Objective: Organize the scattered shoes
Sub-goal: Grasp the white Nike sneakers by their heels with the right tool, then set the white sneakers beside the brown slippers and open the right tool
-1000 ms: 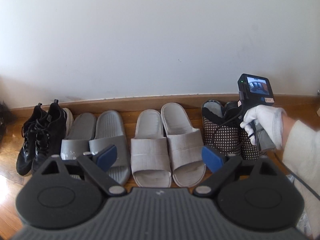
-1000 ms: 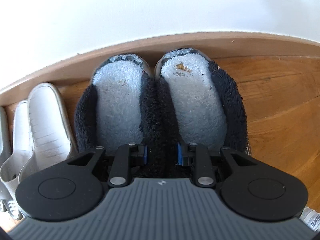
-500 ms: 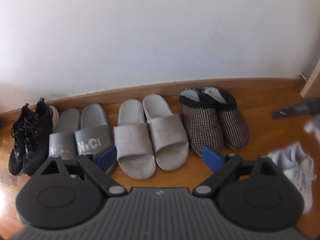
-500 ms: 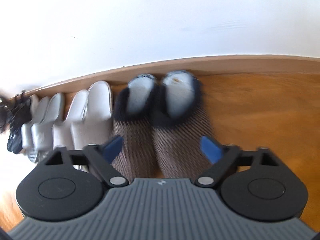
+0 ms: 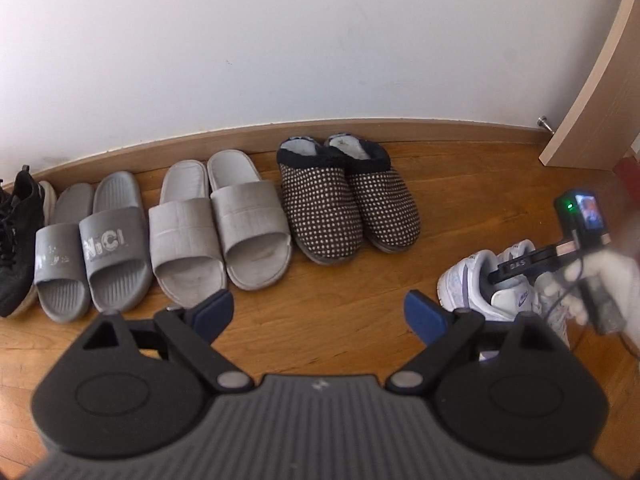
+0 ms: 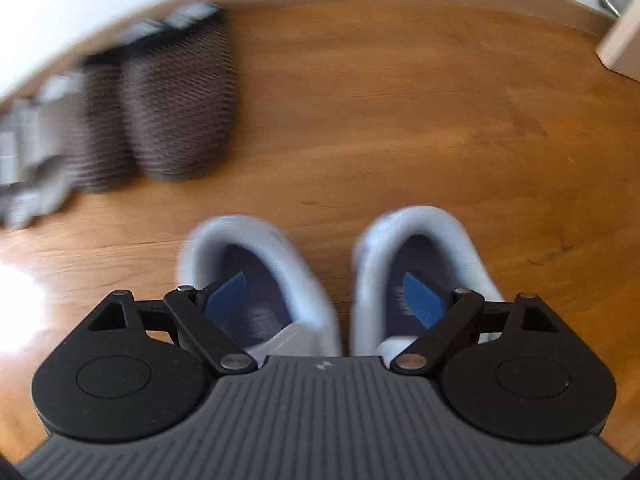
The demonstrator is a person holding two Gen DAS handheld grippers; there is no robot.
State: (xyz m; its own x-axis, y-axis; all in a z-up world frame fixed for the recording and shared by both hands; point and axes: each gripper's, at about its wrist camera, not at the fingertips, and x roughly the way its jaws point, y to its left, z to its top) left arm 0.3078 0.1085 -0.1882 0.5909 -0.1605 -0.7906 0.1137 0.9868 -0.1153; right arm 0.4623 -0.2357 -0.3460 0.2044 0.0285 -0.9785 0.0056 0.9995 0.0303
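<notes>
A second ago the right gripper (image 6: 324,294) was clamped on the inner walls of the dotted slippers (image 5: 348,196) at the baseboard; its jaws have since been closing slightly from wide apart, hanging over the white sneakers (image 6: 328,280), one pad above each shoe opening, nothing pressed. The dotted slippers now stand released at the right end of the wall row, beside the beige slides (image 5: 220,224). The left gripper (image 5: 318,314) remains spread wide and empty over bare floor (image 5: 340,312), its view shifted rightward, sneakers well apart from the row.

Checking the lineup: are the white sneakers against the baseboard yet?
No, the white sneakers sit out on the floor, away from the baseboard.
</notes>
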